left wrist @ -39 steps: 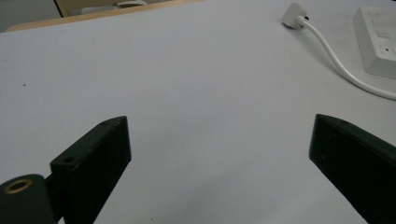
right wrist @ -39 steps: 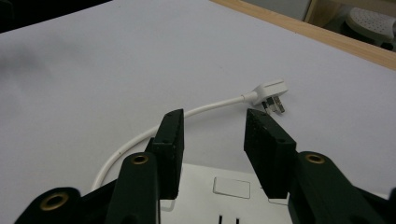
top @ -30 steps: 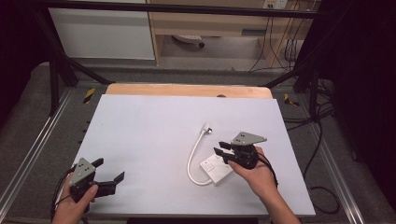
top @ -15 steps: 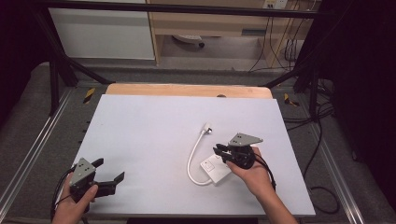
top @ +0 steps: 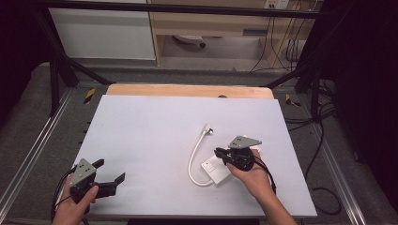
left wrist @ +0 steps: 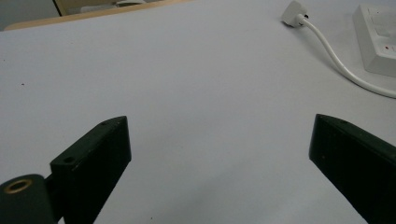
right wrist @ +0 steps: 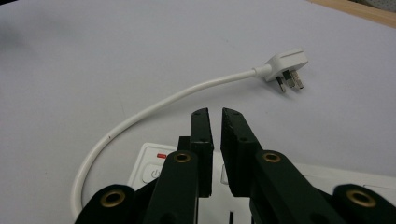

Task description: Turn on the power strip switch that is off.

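The right tool [top: 224, 154], jaws nearly closed and empty, hovers over the white plastic power strip [top: 217, 169]; pressing its switch looks next. The left tool [top: 111, 180] waits wide open on the grey worktop [top: 150, 136].

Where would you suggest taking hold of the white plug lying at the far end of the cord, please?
Probably by the white plug body's two flat sides, coming down from above. It lies on its side on the table, pins pointing sideways and cord leaving one end, so its body is bare. The left gripper is already wide open; the right gripper is nearly shut over the power strip.
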`<state>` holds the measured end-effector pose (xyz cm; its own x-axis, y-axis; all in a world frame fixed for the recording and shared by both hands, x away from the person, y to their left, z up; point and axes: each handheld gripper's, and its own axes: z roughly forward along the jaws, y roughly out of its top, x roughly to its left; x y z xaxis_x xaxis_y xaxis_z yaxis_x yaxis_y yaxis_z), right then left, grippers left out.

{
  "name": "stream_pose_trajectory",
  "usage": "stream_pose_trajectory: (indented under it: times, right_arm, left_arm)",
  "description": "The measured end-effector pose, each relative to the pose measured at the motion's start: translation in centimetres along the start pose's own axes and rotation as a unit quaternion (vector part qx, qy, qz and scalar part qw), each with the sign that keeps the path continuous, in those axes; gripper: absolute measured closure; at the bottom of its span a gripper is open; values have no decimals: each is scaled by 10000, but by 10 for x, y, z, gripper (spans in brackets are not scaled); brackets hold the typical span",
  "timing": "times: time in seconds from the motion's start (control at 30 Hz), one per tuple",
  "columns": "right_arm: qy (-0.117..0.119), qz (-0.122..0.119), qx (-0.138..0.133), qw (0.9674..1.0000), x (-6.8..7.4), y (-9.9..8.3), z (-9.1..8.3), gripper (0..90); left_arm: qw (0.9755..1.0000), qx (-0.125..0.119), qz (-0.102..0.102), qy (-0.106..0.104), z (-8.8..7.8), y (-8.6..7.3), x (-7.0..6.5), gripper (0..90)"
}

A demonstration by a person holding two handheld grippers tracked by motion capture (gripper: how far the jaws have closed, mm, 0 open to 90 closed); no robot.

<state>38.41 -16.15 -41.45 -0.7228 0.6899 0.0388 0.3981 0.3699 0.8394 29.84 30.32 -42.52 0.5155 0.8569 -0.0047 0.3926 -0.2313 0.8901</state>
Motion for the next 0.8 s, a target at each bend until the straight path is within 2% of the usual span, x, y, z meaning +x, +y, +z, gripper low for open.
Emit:
stream_pose_trajectory:
  times: [0.6, 0.8]
  right_arm:
    - [119, 30, 114, 9999, 2, -10, 8, 900]
    - [72, 54, 132, 9999, 0, -11, 10, 900]
  left_arm:
    - [10000, 3, 5, -1, 0, 0, 0, 58]
    - [10000, 6, 7, -4, 0, 0, 0, 58]
